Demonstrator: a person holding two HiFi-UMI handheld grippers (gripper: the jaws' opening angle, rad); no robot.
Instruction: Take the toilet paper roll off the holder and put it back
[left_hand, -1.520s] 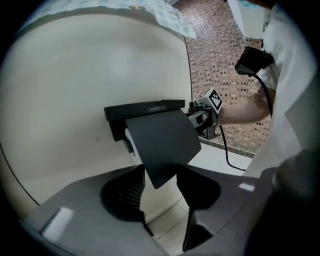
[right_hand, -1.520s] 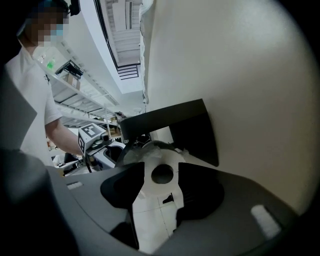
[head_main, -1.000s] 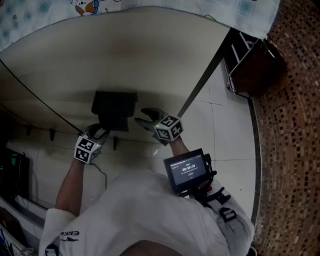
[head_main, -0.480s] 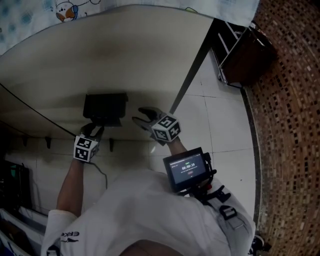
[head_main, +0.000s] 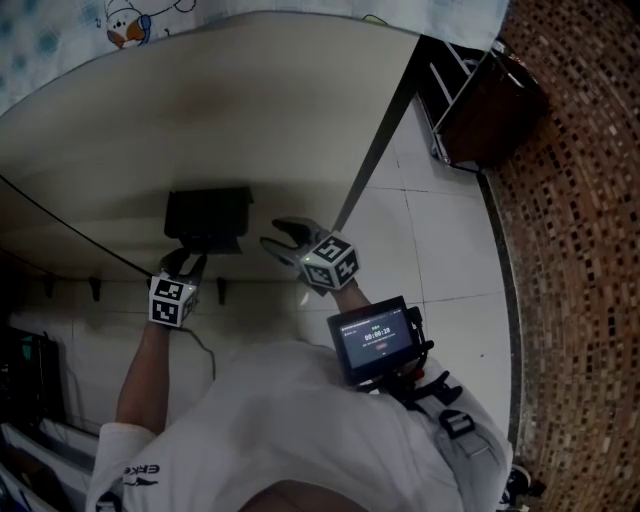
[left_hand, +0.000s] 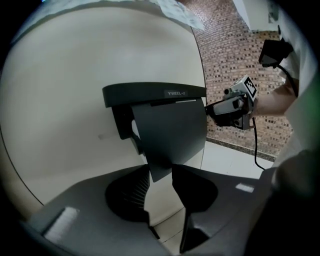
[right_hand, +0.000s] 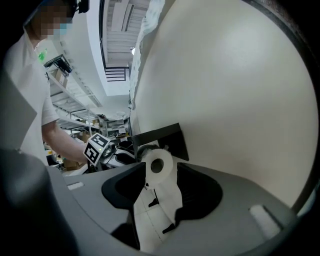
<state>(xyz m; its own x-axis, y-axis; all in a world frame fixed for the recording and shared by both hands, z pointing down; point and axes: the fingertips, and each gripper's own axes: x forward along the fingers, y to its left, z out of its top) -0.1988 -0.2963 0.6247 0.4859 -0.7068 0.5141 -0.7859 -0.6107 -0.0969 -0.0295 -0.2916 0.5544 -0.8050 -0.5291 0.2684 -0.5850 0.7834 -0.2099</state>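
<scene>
A black toilet paper holder (head_main: 208, 215) is fixed to the cream wall, with a shelf on top (left_hand: 155, 92) and a cover flap (left_hand: 170, 135) hanging in front. The white roll (right_hand: 160, 162) sits under it, a paper tail (right_hand: 160, 210) hanging down. My left gripper (head_main: 187, 260) is just below the holder. Its jaws have just been closing and stand open, the flap's lower corner dipping between the fingertips (left_hand: 161, 172). My right gripper (head_main: 283, 236) is at the holder's right end (left_hand: 212, 107). Its jaws have just been closing too, and stand open in line with the roll's end (right_hand: 161, 167).
A dark metal rack (head_main: 480, 100) stands at the upper right on a brick-patterned floor (head_main: 580, 250). A dark slanted bar (head_main: 375, 150) runs down the wall beside the right gripper. Small hooks (head_main: 95, 290) and a thin cable (head_main: 60, 220) are on the wall at the left.
The head view has swung, so the holder now sits further left in the picture. Both grippers keep their places beside the holder.
</scene>
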